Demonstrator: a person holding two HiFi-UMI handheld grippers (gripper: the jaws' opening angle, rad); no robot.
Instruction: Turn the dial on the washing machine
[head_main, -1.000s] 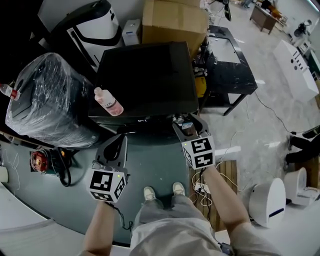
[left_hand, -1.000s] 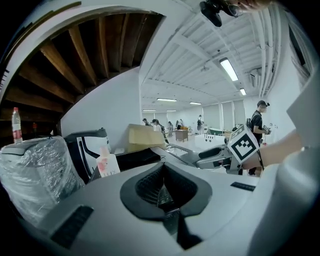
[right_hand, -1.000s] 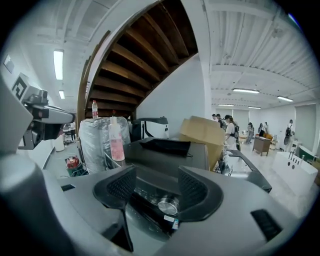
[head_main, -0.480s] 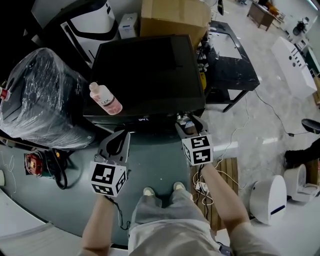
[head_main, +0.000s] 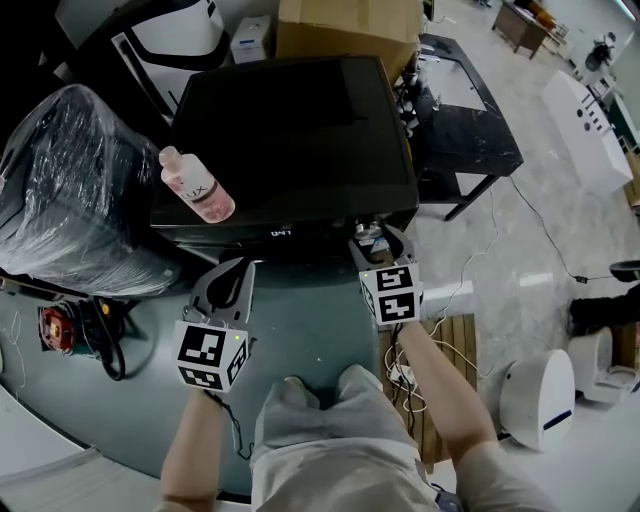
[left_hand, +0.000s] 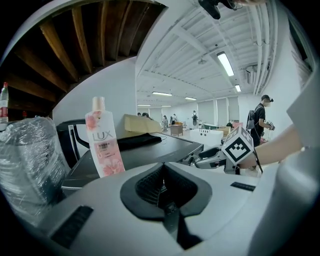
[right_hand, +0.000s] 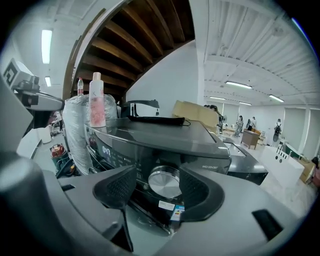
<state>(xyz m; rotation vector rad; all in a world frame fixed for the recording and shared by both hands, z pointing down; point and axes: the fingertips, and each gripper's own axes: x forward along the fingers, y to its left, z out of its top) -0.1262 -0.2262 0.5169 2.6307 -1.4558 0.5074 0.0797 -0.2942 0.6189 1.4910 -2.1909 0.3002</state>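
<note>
Right claw (head_main: 377, 242) is open, jaws flanking the silver dial (right_hand: 164, 183) at the right end of the washing machine (head_main: 290, 140) front panel, not yet clamped, so grip and turn both remain; left claw (head_main: 232, 278) is closed, empty, idle nearby.

Large open lab or test hall, not home. Ribbed white ceiling, strip lights (left_hand: 226, 64) upper right. Pale polished floor (head_main: 500, 300). Washing machine (head_main: 290, 140) among stored gear: plastic-wrapped appliance (head_main: 70, 190) left, cardboard box (head_main: 345, 25) top centre, black workbench (head_main: 465, 130) upper right. People (left_hand: 261, 115) standing far back.
</note>
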